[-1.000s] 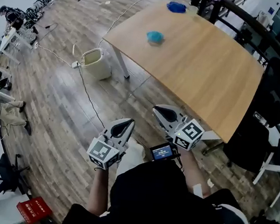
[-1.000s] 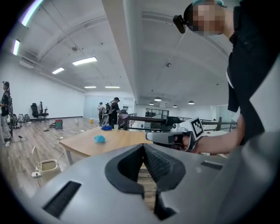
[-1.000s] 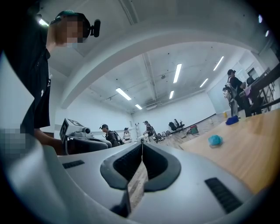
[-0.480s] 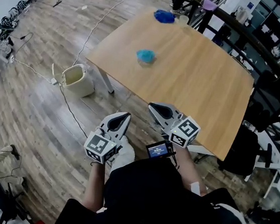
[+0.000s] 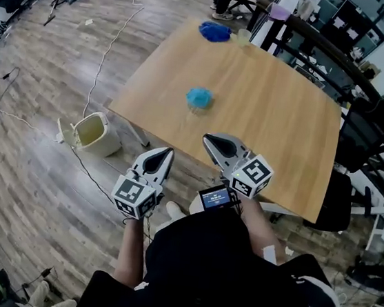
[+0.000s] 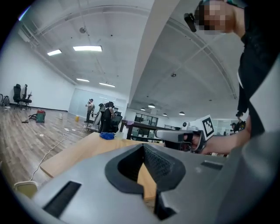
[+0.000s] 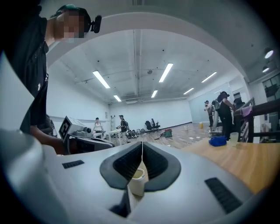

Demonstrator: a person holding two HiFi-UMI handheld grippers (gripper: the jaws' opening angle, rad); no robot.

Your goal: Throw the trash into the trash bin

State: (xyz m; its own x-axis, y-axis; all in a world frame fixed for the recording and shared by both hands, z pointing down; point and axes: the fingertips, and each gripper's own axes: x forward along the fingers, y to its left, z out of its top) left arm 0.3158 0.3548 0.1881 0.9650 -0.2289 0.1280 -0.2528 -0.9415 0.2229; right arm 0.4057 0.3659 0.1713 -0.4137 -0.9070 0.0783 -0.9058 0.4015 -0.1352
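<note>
Left gripper [image 5: 167, 152] and right gripper [image 5: 208, 139] held level before the table [image 5: 285, 126], jaws closed.

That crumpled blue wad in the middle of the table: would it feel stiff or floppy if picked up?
The blue wad looks crumpled, so it would probably squash when squeezed rather than stay stiff. It seems loosely bunched, so it is likely light. Its lumpy shape suggests it would slide, not roll, if pushed.

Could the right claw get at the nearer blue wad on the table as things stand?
Probably yes. The right claw hangs by the table's near edge, and only bare wood lies between it and the blue wad. Its jaws are shut and must open first.
</note>
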